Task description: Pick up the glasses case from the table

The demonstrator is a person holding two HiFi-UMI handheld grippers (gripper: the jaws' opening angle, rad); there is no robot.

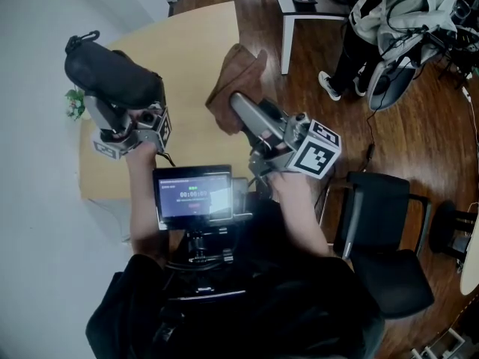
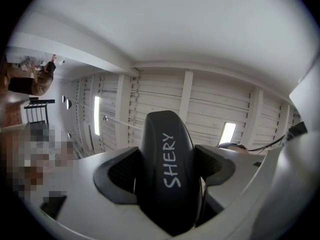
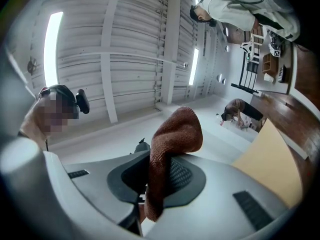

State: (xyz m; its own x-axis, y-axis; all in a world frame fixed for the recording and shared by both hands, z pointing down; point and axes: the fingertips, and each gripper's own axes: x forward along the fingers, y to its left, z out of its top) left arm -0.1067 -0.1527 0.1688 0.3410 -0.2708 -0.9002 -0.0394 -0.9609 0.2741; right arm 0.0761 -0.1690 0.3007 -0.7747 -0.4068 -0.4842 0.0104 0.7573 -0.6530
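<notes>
In the head view my left gripper [image 1: 112, 103] is raised above the tan table [image 1: 187, 51], shut on the black glasses case [image 1: 112, 77], which lies across the jaws. In the left gripper view the case [image 2: 167, 169], printed with white letters, fills the gap between both pads [image 2: 122, 171], and the gripper [image 2: 170, 176] points up at the ceiling. My right gripper [image 1: 238, 105] is shut on a brown cloth [image 1: 238, 81] that hangs over the table's right side. The right gripper view shows the cloth [image 3: 172, 139] folded and pinched in that gripper [image 3: 155, 179].
A small plant [image 1: 74, 103] sits at the table's left edge by the white wall. A black chair [image 1: 382, 230] stands to the right on the wooden floor. A person [image 1: 374, 13] is beside a dark desk [image 1: 307, 6] at the back right. A screen [image 1: 192, 195] is mounted at my chest.
</notes>
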